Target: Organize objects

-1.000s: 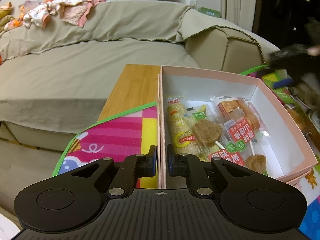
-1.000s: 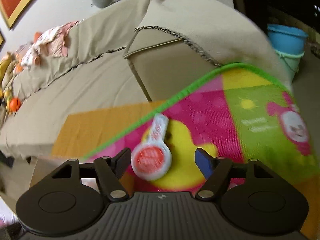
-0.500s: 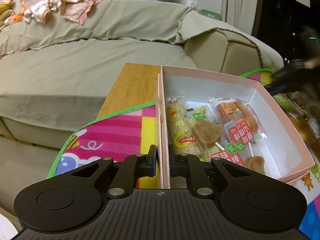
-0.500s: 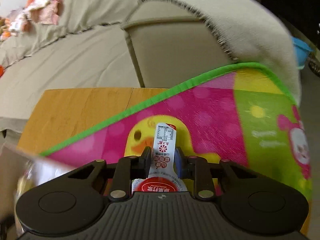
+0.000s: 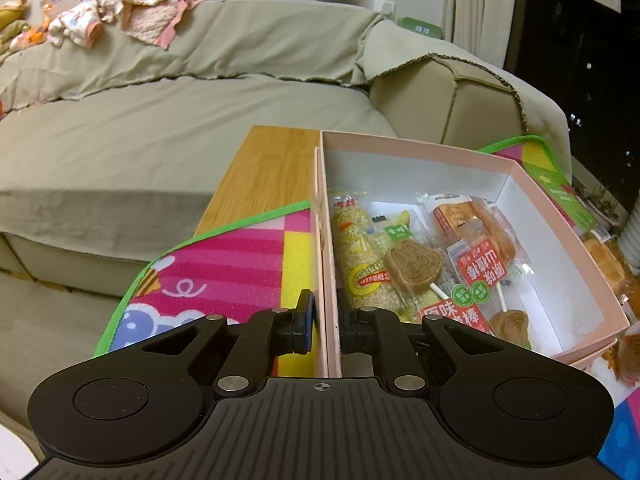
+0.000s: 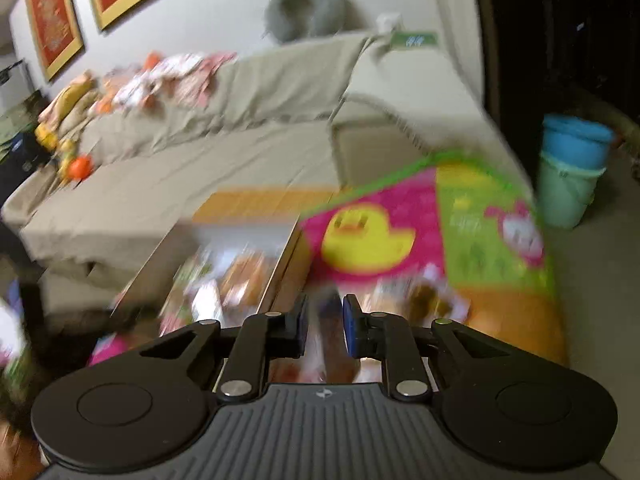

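Observation:
A pink box (image 5: 404, 150) with a white inside stands on the colourful play mat (image 5: 224, 264) and holds several wrapped snacks (image 5: 408, 264). My left gripper (image 5: 325, 322) is shut on the box's left wall near its front corner. My right gripper (image 6: 325, 326) is shut on a wrapped snack (image 6: 332, 344), blurred by motion, held above the mat just right of the box (image 6: 224, 276). More loose snacks (image 6: 420, 292) lie on the mat ahead of it.
A wooden table top (image 5: 272, 168) shows beyond the mat, against a beige sofa (image 5: 160, 128). Loose snacks (image 5: 604, 256) lie right of the box. Blue and green buckets (image 6: 572, 168) stand on the floor at the right.
My right gripper closed on the round red-and-white snack on the mat, lifted it and swung left toward the box. My left gripper kept its hold on the box wall.

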